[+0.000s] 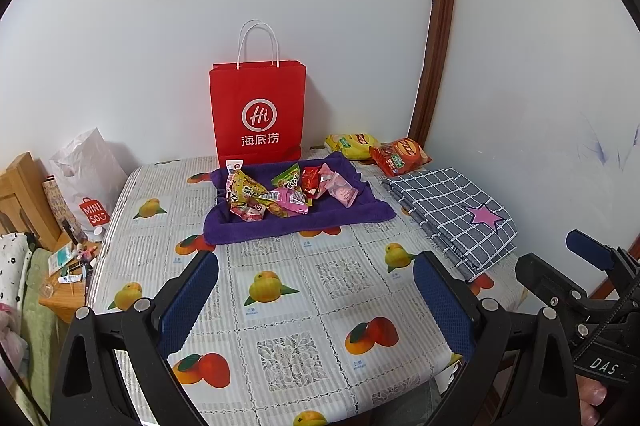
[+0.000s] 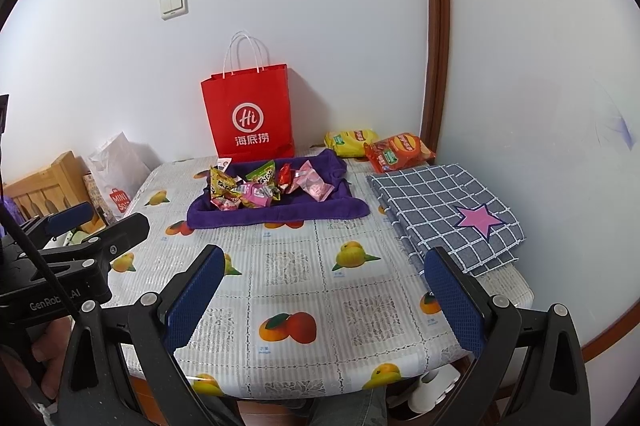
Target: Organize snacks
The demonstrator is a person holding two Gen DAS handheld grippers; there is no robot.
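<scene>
1. The left tongs (image 1: 316, 302) hover above the near edge of the counter (image 1: 288, 290) with their blue pads spread wide and nothing between them.
2. The right tongs (image 2: 324, 300) hover beside them, also over the near edge, likewise wide apart and empty.
3. The snacks (image 1: 288, 193) lie in a loose heap of small wrapped packets on a purple towel (image 1: 296, 222), which is spread toward the far edge of the counter, about midway along it.
4. A red paper bag (image 1: 258, 113) with white handles stands upright behind the towel at the far edge, against the wall.
5. A yellow chip packet (image 1: 352, 143) and a red chip packet (image 1: 400, 155) lie at the far right corner, touching each other, just beside the towel's far right end.
6. A folded grey checked cloth (image 1: 452, 218) with a pink star lies along the right edge.
7. A white plastic bag (image 1: 90, 177) stands beyond the counter's left edge, off the counter.
</scene>
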